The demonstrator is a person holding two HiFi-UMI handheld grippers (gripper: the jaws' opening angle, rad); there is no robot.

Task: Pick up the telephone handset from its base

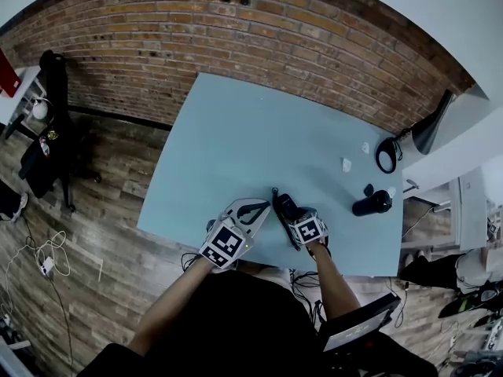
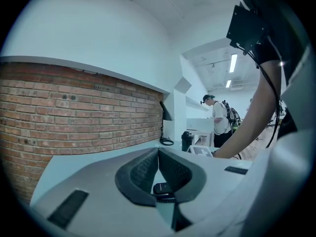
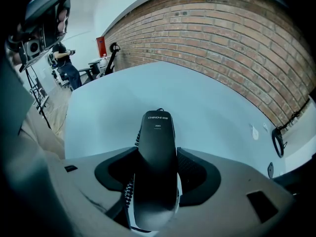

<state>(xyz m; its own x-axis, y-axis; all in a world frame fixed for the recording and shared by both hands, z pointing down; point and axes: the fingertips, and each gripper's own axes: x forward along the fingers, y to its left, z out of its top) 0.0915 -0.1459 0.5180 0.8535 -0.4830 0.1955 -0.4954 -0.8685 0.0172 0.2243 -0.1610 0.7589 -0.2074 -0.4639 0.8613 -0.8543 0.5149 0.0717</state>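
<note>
Technician: State of the right gripper [image 3: 158, 154]?

Inspector: Its two dark padded jaws are clamped on the long black plastic telephone handset [image 3: 157, 142], one pad against each long side. The handset's printed end projects past the jaw tips toward the far side of the table. A black coiled cord [image 3: 129, 191] hangs at the handset's left side.

Technician: Location of the handset?

Inspector: At the near edge of the pale blue-grey rectangular table [image 1: 259, 132], slightly right of centre. Whether it touches the tabletop cannot be told.

Technician: State of the left gripper [image 2: 158, 151]?

Inspector: Its jaws are together with the tips meeting, and there is nothing between them. The gripper sits just left of the handset and points toward the far right.

Technician: Other items?

Inspector: A black cylindrical container [image 1: 371, 203] stands on the table right of the handset, well apart from it. A small white object [image 1: 346, 164] lies farther off on the right. A red-brown brick wall [image 1: 236, 30] runs along the far side.
</note>
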